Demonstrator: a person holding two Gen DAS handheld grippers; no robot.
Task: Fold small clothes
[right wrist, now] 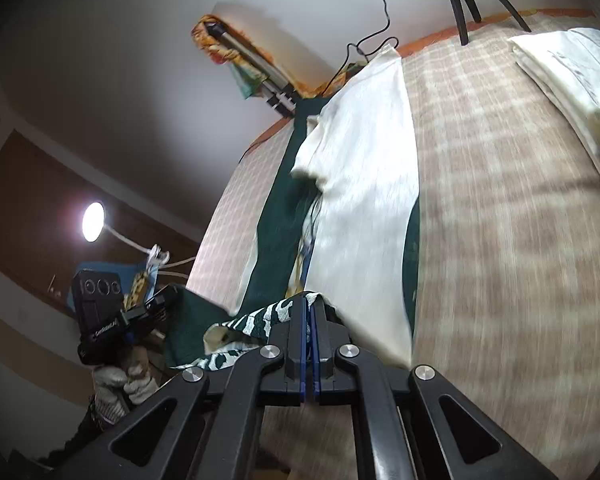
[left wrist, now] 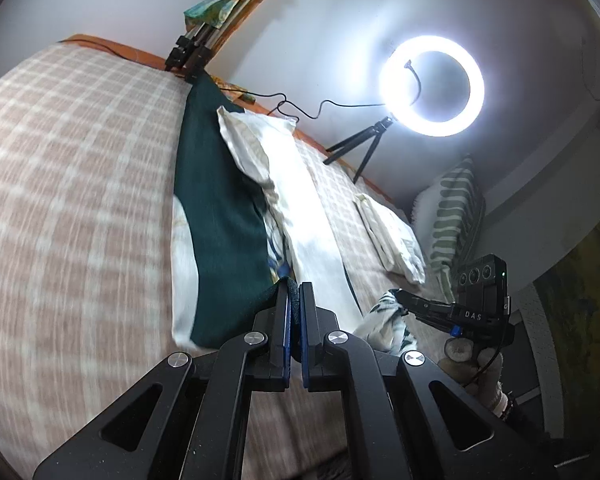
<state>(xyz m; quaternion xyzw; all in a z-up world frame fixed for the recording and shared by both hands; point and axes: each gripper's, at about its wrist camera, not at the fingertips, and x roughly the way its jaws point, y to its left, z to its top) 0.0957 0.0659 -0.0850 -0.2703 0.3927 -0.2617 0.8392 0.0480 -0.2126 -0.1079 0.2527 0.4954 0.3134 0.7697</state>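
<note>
Stretching away from both cameras, one garment (left wrist: 220, 216) of dark green and white cloth was seen lifted above the checked bedspread (left wrist: 68, 208), its near edge raised at two corners. The left gripper (left wrist: 294, 292) was clamped together on the dark green corner, the cloth being pinched between its blue-lined fingers. The right gripper (right wrist: 308, 304) was likewise closed tight, a green-and-white patterned corner of the same garment being held between its fingers. Each gripper was also caught by the other's camera, with a gloved hand (right wrist: 120, 380) visible beneath the left one.

Two folded white pieces were counted on the bedspread beyond the garment: one folded cloth (left wrist: 392, 236) lay near the right side, well apart from the held garment. One striped green cushion (left wrist: 452, 220) was propped at the wall. One lit ring light (left wrist: 432, 86) was stood on a small tripod (left wrist: 360, 148) at the bed's far edge, and one round lamp (right wrist: 93, 222) was seen glowing in the right wrist view.
</note>
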